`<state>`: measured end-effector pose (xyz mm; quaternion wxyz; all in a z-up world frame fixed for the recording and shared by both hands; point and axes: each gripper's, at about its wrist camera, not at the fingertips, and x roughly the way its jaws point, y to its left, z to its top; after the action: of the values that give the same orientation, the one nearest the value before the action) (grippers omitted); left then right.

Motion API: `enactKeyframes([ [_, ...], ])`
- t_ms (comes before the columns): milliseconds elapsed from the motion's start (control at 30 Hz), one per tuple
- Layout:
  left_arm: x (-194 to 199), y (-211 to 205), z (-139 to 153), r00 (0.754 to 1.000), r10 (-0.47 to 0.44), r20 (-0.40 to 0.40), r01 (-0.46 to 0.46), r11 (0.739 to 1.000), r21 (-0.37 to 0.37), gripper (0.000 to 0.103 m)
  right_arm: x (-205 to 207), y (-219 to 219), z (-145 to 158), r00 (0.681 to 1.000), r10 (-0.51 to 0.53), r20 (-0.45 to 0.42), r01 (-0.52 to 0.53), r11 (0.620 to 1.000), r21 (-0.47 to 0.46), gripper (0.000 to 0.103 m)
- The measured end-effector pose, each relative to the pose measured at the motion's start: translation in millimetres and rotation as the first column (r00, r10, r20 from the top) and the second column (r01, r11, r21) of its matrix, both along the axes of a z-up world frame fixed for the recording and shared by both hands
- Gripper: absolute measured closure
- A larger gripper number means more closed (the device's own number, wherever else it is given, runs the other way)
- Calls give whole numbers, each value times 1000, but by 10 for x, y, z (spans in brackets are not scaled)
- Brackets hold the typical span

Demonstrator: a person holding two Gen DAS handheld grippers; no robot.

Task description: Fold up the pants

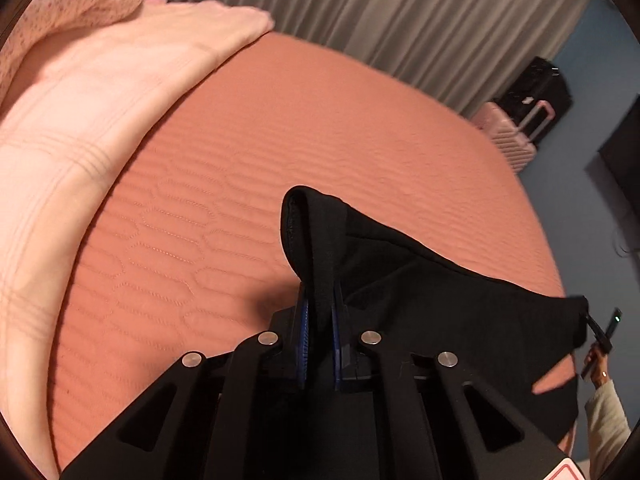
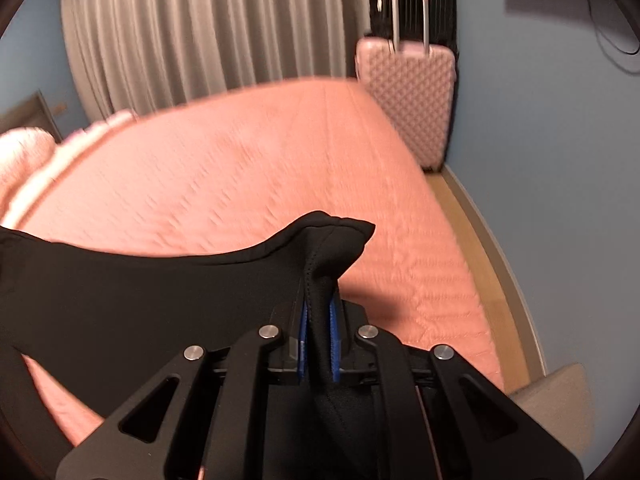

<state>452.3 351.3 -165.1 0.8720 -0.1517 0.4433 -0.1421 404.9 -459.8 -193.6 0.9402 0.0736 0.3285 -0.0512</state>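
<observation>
A pale pink blanket (image 1: 80, 120) lies at the bed's (image 1: 280, 140) left. The left gripper (image 1: 319, 312) has its jaws clamped on one corner of the black pants (image 1: 420, 300), which stretch above the bed to the right gripper (image 2: 319, 320), its jaws clamped on the other corner. A pink suitcase (image 2: 408, 96) stands beyond the bed.

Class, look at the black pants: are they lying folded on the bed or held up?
Held up. Each hand-held gripper, left and right, is shut on an edge of the black pants, stretched above the bed.
</observation>
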Motion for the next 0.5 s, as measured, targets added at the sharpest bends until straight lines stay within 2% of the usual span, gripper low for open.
enactKeyframes([
  [133, -696, -41, 462, 990, -62, 123, 68, 997, -41, 96, -480, 178, 480, 994, 79, 76, -80, 997, 18, 96],
  [267, -1393, -5, 702, 983, -106, 152, 115, 992, -55, 96, -1080, 328, 882, 982, 121, 147, -126, 992, 25, 96],
  [367, -1931, 133, 682, 978, -119, 169, 131, 989, -62, 95, -1558, 371, 1016, 979, 138, 148, -142, 990, 14, 96],
  [433, -2201, 289, 577, 982, -95, 165, 107, 992, -65, 93, -1821, 336, 928, 986, 137, 101, -138, 990, 7, 96],
  [500, -2329, 435, 382, 990, -67, 128, 74, 996, -57, 93, -2002, 267, 764, 991, 122, 51, -123, 992, 18, 96],
])
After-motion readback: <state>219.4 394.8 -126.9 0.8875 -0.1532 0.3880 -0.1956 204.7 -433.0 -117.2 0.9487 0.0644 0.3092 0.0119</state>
